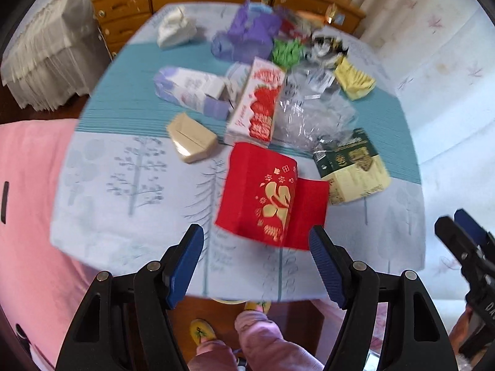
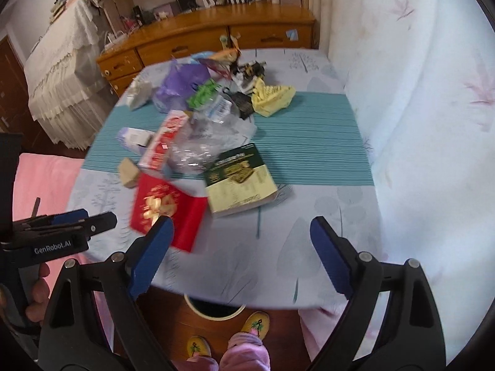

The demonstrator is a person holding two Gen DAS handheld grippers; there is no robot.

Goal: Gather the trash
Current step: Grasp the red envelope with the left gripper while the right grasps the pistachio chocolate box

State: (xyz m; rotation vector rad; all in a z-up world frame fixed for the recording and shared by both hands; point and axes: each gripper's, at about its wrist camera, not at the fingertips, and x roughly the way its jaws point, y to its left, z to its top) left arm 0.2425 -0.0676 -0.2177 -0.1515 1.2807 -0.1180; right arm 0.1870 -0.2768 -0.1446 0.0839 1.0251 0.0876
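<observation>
We hold the left gripper (image 1: 256, 244) with its jaws wide and nothing between the pads, just short of a red packet with gold flower printing (image 1: 263, 194) that lies on the surface (image 1: 123, 185) directly ahead of it. The right gripper (image 2: 241, 241) also stands wide and empty above bare cloth; ahead of it and slightly left lies a green and cream box (image 2: 239, 179) whose print is too blurred for us to read. Beyond both grippers the trash is heaped: a strawberry-printed carton (image 1: 258, 105), crumpled clear plastic (image 1: 312, 114), a purple bag (image 1: 247, 35) and yellow paper (image 1: 354, 82). In the right wrist view, the left gripper's body reads "GenRobot.AI". A bin rim (image 2: 213, 309) shows below the surface edge, nearer than the gripper.
</observation>
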